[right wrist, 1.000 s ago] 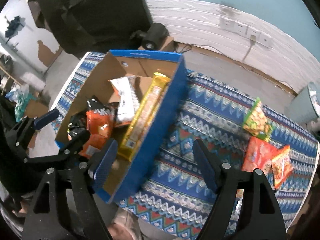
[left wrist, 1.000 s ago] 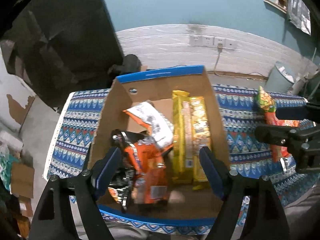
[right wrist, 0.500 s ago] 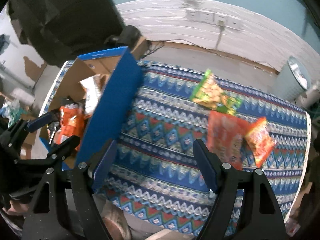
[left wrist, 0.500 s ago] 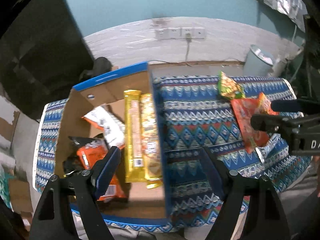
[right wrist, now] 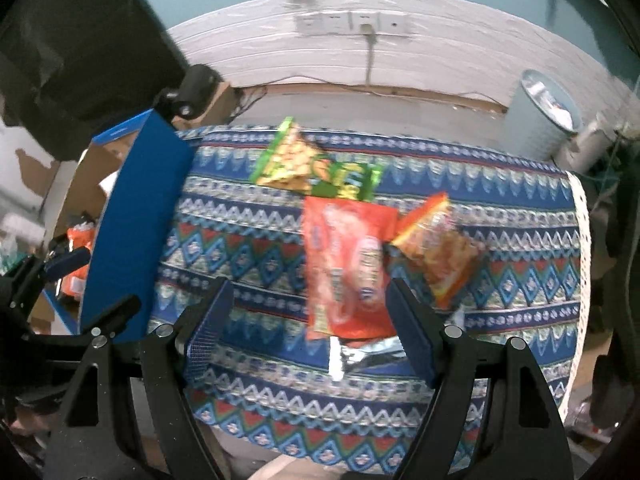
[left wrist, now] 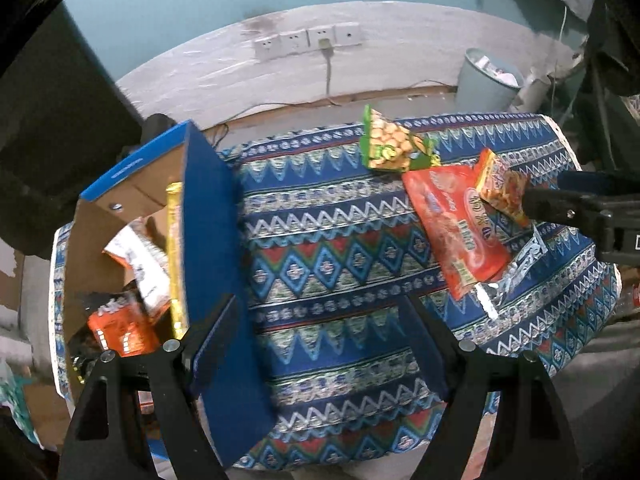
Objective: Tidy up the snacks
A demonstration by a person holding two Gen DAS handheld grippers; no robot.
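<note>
A blue cardboard box [left wrist: 208, 220] [right wrist: 132, 216] stands at the table's left end and holds several snack packs, among them an orange pack [left wrist: 120, 328] and a long yellow pack [left wrist: 175, 260]. On the patterned cloth lie a green pack [right wrist: 304, 164] [left wrist: 390, 146], a large red pack [right wrist: 346, 268] [left wrist: 456, 224], a small orange pack [right wrist: 436, 248] [left wrist: 500, 188] and a silver wrapper [right wrist: 352, 356]. My right gripper [right wrist: 310, 332] is open above the red pack. My left gripper [left wrist: 324, 332] is open and empty beside the box's right wall.
The table is covered by a blue patterned cloth [right wrist: 248, 240]. A pale waste bin [right wrist: 536, 112] stands on the floor behind the table's right end. A wall with sockets [right wrist: 352, 24] is behind. A dark camera [right wrist: 192, 88] sits behind the box.
Both grippers have swung right, away from over the box toward the loose packs on the cloth. The right gripper now hovers over the red pack. Both stay open.
</note>
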